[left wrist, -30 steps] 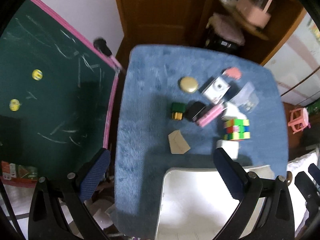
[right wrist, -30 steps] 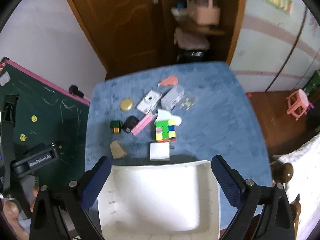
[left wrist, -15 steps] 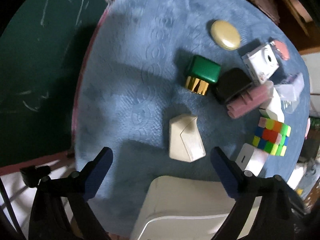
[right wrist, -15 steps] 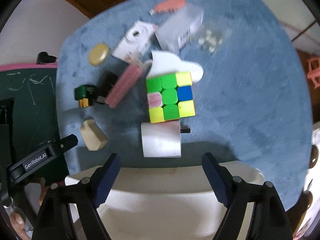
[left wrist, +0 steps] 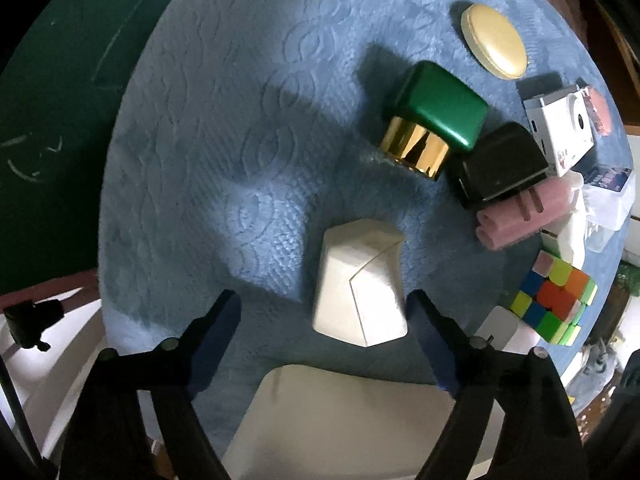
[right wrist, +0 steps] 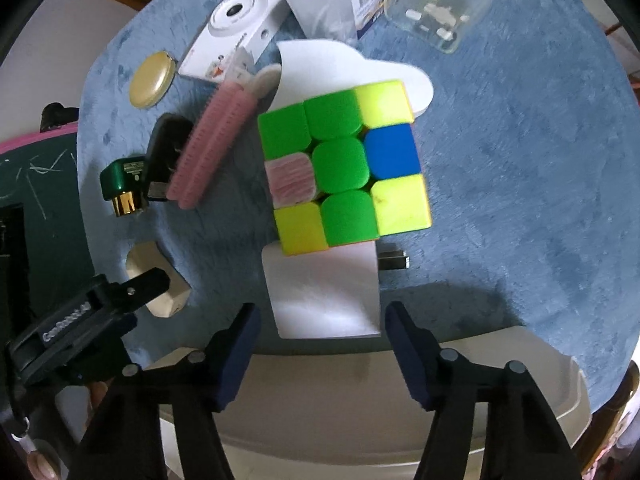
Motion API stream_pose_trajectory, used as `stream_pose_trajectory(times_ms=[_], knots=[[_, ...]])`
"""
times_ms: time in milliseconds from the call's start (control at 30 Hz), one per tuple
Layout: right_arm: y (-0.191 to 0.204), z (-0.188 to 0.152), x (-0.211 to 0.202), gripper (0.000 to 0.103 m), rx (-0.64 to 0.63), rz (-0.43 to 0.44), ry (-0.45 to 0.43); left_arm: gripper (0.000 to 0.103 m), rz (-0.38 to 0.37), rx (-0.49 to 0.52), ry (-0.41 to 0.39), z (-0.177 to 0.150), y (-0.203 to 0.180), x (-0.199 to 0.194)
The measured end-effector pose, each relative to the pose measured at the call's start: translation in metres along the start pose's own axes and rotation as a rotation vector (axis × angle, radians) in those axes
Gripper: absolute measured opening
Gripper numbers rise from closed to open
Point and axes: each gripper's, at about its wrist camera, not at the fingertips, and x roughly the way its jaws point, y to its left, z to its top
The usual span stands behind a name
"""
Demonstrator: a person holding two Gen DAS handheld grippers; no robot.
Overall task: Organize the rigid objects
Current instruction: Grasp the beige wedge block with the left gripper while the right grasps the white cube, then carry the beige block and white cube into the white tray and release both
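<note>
Everything's crowded on the cloth-covered table [left wrist: 192, 168], with the tray [right wrist: 360, 392] at the near edge. Just behind the tray sit the faceted block [left wrist: 360, 288] on the left and the flat charger [right wrist: 324, 296] on the right, the puzzle cube [right wrist: 344, 176] touching the charger's far side. Further back: capped bottle [left wrist: 432, 120], plug adapter [left wrist: 500, 164], comb [right wrist: 212, 148], camera box [right wrist: 236, 32], round disc [left wrist: 494, 42].

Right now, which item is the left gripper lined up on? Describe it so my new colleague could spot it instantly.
Start at the blue fuzzy mat and find its near edge by the white bin. Just beyond the bin, ahead of the open left gripper, lies a cream faceted block. Unlike the green-and-gold cap and black plug behind it, it is pale, angular and lies alone.
</note>
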Motion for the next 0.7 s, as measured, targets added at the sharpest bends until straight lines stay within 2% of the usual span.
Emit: stream_pose_trajectory(times_ms=[133,367,433,700], knots=[[0.001,-0.001,0.005,0.061,0.004,-0.030,-0.001,0.075,-0.007,-0.004,0.001,0.002,0.000,0.009],[0.008,0.005,0.015,0.059,0.001,-0.057,0.009,0.064,0.049,0.035,0.007,-0.003,-0.019,0.019],[0.012,0.007,0.019,0.059,-0.001,-0.062,0.014,0.052,0.053,0.044,0.000,-0.002,-0.023,0.018],[0.008,0.004,0.025,0.058,-0.013,-0.045,0.002,0.052,0.022,0.056,-0.021,-0.005,-0.018,0.011]])
